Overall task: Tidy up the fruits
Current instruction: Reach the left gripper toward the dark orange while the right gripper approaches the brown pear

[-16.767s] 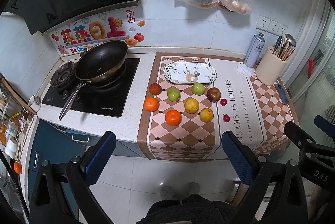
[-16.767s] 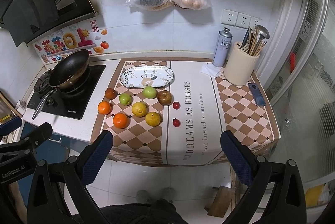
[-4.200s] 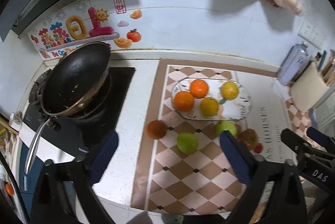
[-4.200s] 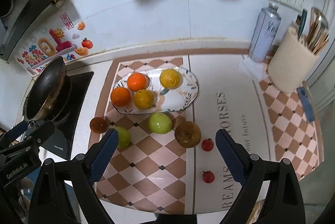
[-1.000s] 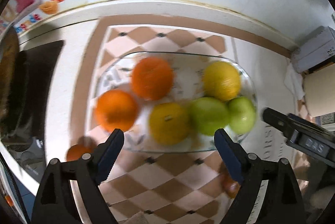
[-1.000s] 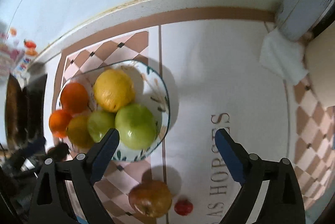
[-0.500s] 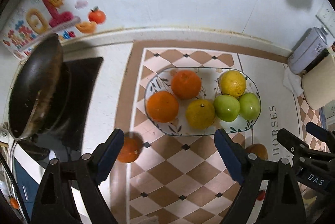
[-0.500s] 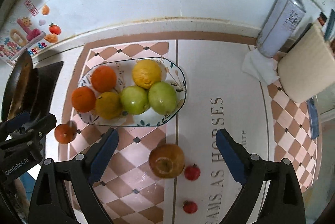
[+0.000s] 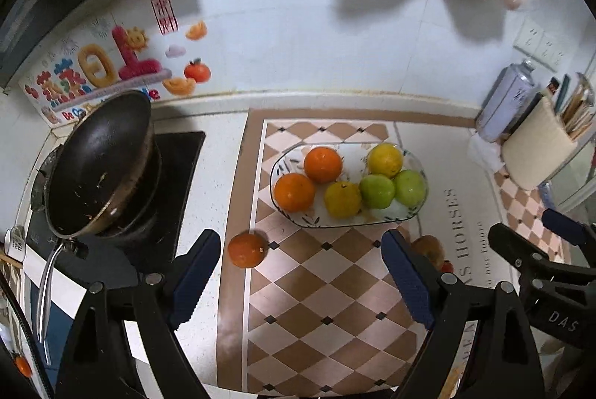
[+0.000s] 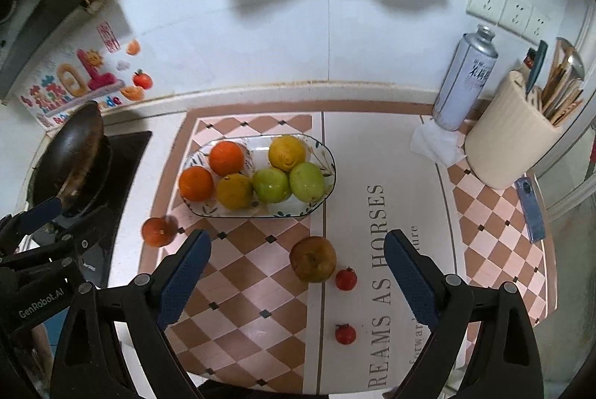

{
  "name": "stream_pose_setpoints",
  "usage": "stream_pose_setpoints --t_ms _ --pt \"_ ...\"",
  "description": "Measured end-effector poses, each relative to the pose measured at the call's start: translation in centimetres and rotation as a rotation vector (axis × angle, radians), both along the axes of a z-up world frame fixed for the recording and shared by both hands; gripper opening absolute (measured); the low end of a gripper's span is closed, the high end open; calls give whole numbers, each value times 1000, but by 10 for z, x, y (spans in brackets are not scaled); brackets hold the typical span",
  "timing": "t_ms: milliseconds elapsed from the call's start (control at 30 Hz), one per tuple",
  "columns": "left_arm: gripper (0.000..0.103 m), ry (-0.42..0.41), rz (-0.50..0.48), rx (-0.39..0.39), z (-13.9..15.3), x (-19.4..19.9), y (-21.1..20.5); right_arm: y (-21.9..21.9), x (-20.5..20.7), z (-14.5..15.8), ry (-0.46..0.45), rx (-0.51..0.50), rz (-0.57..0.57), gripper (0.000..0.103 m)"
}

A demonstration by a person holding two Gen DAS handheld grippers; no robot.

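both tools hang spread and empty, left tool (image 9: 300, 274), right tool (image 10: 298, 270); six fruits sit in the plate (image 10: 324, 153), a small orange (image 9: 247, 249) and brown fruit (image 10: 313, 259) lie on the tabletop (image 10: 376, 145)

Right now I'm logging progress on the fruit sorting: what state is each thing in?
Patterned oval plate: on the checkered mat, holding six fruits.
Small dark-orange fruit: off the plate, at the mat's left edge.
Brown round fruit: on the mat, not plated.
Two small red fruits: on the mat, not plated.
Left gripper: open, empty.
Right gripper: open, empty.
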State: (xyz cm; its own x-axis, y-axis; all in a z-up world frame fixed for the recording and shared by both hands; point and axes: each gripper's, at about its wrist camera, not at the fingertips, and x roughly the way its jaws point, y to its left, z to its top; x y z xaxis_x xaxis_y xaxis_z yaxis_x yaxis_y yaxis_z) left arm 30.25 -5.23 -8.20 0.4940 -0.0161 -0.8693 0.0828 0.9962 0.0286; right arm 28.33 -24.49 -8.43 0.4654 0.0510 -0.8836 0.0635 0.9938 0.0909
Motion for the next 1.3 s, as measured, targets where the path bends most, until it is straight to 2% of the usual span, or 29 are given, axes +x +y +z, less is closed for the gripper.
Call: stream_pose_setpoints --t_ms 333,633,800,900,933,967,1000,1133,1233,1300 --pt "88 -36 0 -44 30 -27 -2 -8 -36 50 -81 6 -3 96" --pt "88 -42 -3 -46 38 -37 -5 -6 -38 62 -102 53 18 96" --pt "88 -46 5 -48 37 -33 -6 -9 -26 51 -87 95 21 96" --pt "89 -44 14 -30 29 -23 -6 -17 -11 30 -42 144 4 96" --pt "91 -23 21 -22 22 -15 -4 -22 -3 17 -11 161 -6 96" --pt "100 -9 27 -25 17 -10 -2 -26 3 5 14 173 -15 96" --pt "102 7 41 -27 8 -1 3 -29 8 -5 33 175 -21 96" --pt "102 96 117 3 -32 26 27 -43 35 -70 160 161 -47 96" --pt "102 185 175 -9 -69 43 53 -50 52 -126 278 213 -57 96" --pt "102 248 212 -25 -95 53 71 -49 61 -161 341 211 -58 96"
